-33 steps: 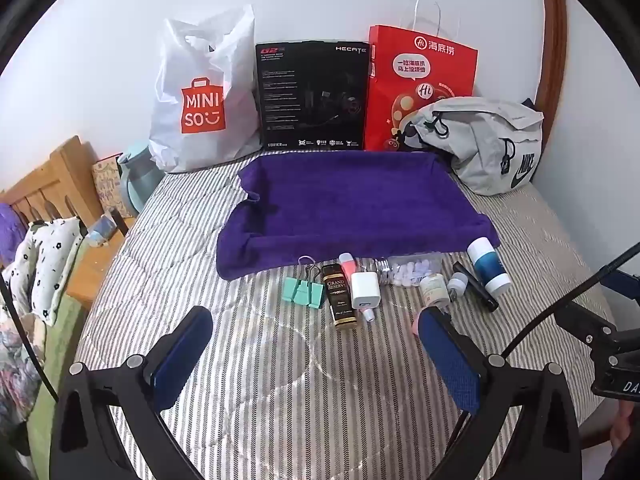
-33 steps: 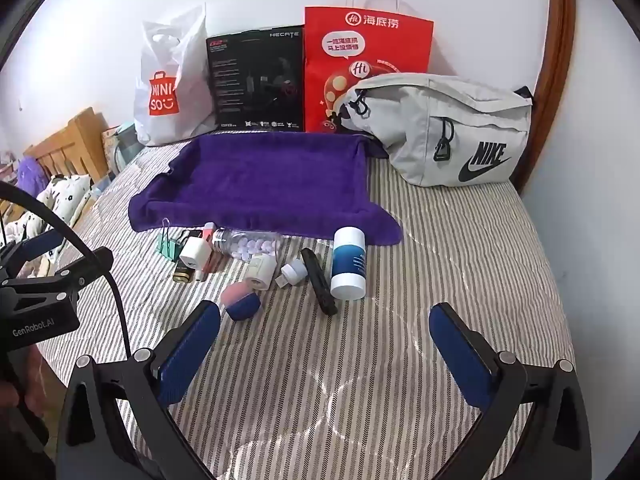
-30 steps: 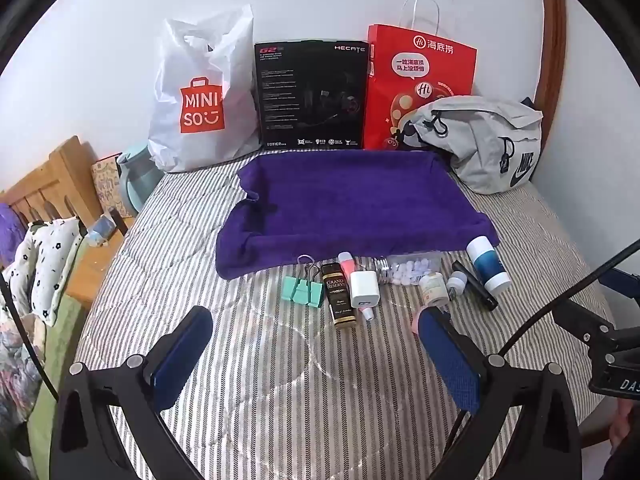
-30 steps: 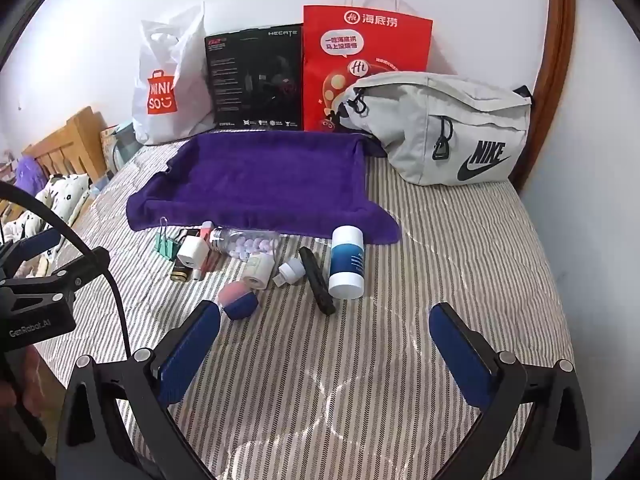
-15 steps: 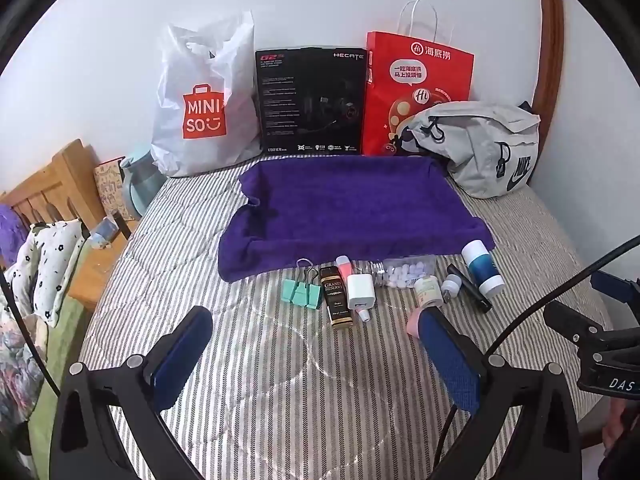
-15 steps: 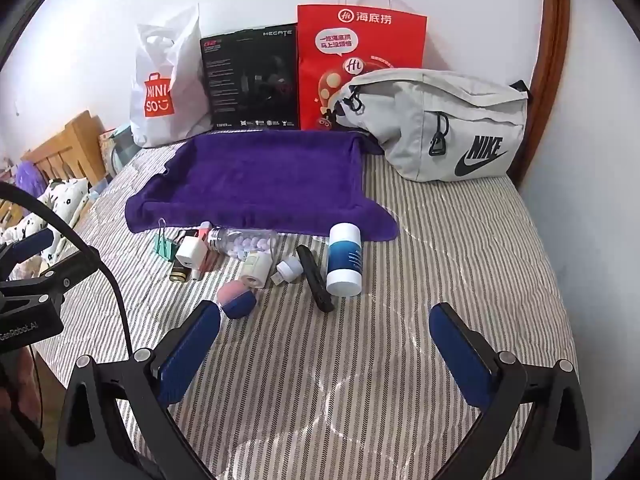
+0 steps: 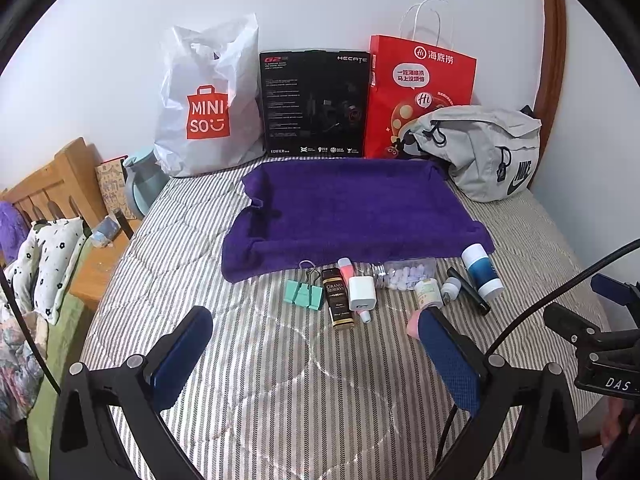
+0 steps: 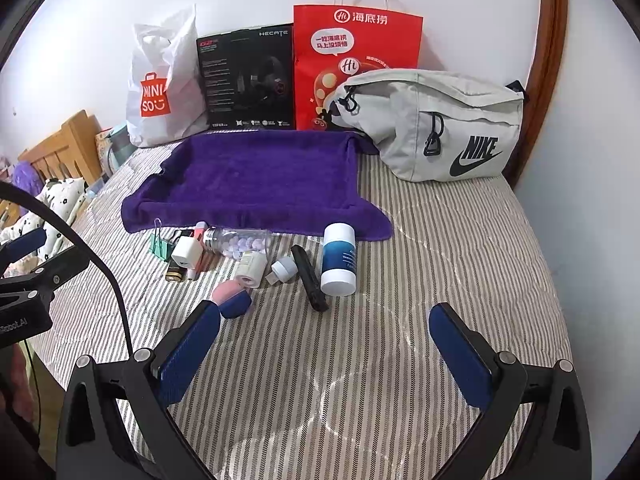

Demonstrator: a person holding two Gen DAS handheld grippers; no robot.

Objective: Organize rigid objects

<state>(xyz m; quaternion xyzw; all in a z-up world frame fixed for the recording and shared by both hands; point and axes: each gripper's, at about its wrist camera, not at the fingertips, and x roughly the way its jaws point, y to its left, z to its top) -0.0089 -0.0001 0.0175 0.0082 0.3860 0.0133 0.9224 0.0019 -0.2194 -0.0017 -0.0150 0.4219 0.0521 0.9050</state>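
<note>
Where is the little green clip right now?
The green clip lies on the striped bed at the left end of the row of small things, just in front of the purple towel and beside the dark Grand Reserve bottle.

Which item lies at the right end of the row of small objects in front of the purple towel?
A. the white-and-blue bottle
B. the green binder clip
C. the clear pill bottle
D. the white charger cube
A: the white-and-blue bottle lies farthest right, past the black pen-like stick.
</note>
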